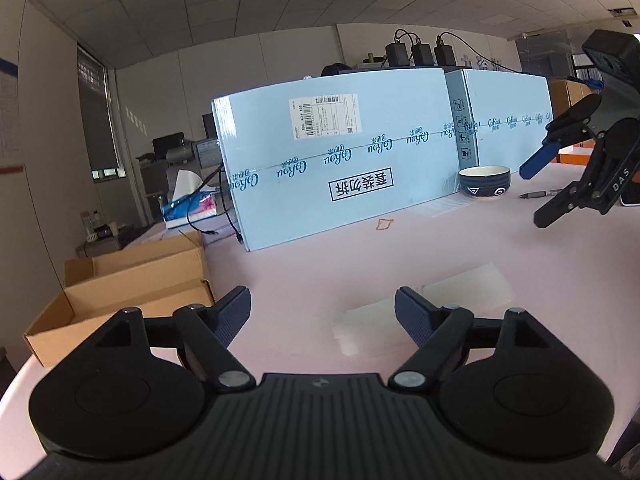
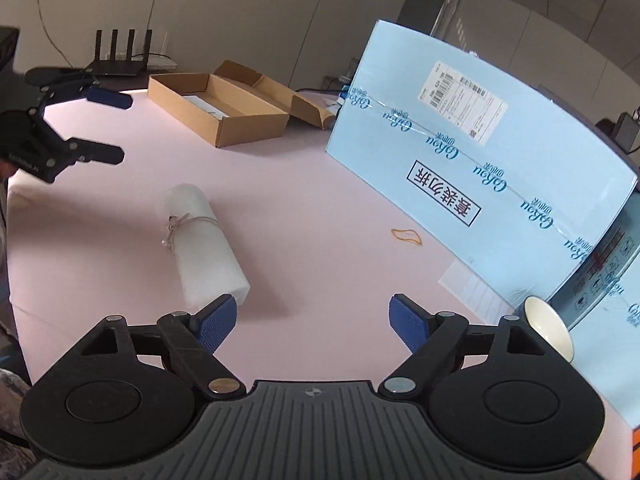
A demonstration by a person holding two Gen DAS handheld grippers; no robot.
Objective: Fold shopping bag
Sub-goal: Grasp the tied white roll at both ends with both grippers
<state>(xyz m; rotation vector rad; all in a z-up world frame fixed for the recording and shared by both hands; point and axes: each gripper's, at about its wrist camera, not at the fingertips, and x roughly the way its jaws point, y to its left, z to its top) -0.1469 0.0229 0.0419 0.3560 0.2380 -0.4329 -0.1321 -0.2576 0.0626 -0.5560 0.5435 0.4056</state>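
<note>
The rolled, string-tied shopping bag (image 2: 204, 246) lies mid-surface (image 2: 320, 200), nearer the person's edge. Left gripper (image 1: 322, 316) and right gripper (image 2: 314, 322) hover above, fingers spread, holding nothing.

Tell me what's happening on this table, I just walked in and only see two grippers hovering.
A person holds two black handheld grippers over a pink table. The white bag rolled into a cylinder and tied with brown string lies on it, touched by neither. The left gripper and the right gripper are both open and empty, held above the surface. An open brown cardboard box, a tall light blue carton and a small yellow rubber band sit nearby.
</note>
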